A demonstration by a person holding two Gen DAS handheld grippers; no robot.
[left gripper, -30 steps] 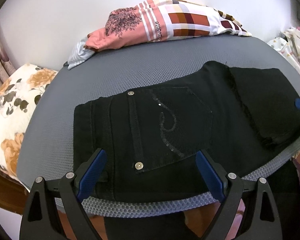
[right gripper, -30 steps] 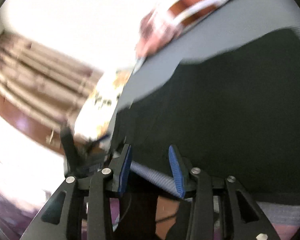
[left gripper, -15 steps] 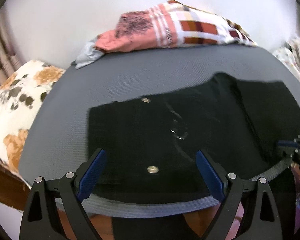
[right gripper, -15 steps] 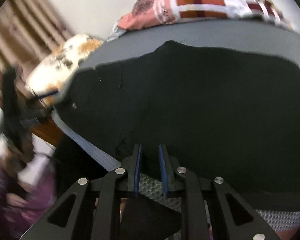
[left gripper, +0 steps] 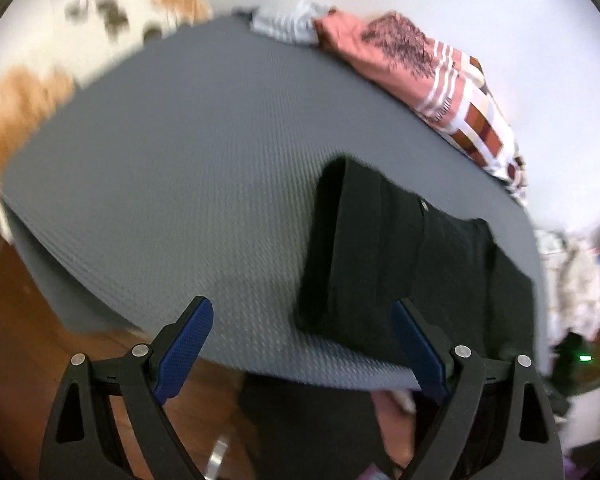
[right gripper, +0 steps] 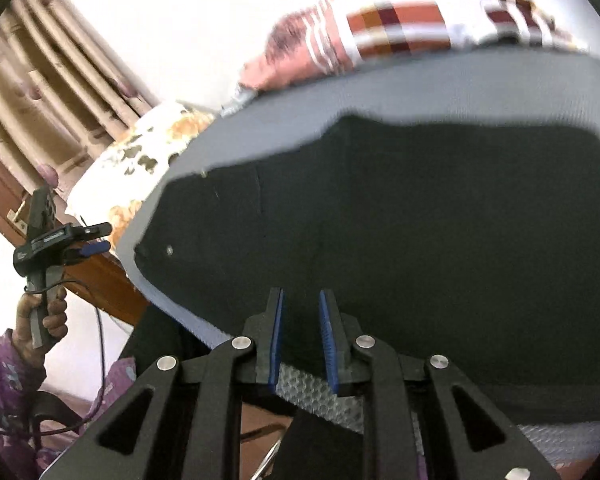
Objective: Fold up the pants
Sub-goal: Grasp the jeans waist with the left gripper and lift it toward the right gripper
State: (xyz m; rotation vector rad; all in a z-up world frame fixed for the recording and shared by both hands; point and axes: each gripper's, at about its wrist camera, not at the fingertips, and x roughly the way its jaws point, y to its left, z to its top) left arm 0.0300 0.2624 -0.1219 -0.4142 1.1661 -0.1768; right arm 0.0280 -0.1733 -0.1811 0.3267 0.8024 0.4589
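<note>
Swinging away to the side, the left gripper [left gripper: 296,344] is now looking across bare grey mat [left gripper: 188,184], where a second ago it was hanging squarely over the back pocket of the black pants [left gripper: 400,264]. Its blue pads are standing wide apart with nothing between them, and the garment is sitting off to the right of its view, only the waistband end reaching toward the right-hand finger. The right wrist view is showing that same gripper held off the mat's left edge in the person's hand [right gripper: 40,320], well apart from the cloth.

The right gripper [right gripper: 300,336] is doing the opposite. A second ago it was blurred in motion with its pads moderately parted; now it is settled low at the near edge of the pants, fingers drawn in to a narrow slot. Dark fabric is lying in and behind that slot, so it is probably nipping the hem edge, though whether the pads are actually pressing cloth is hard to tell here.

The pants are lying flat on the mat, spread wide across the right view, with the patterned pink cloth [right gripper: 380,32] and a floral pillow [right gripper: 140,160] beyond them.

Judging from this, the right side is taking hold for the next fold while the left is still repositioning, so the lift should probably be waiting until the left finds its own edge
</note>
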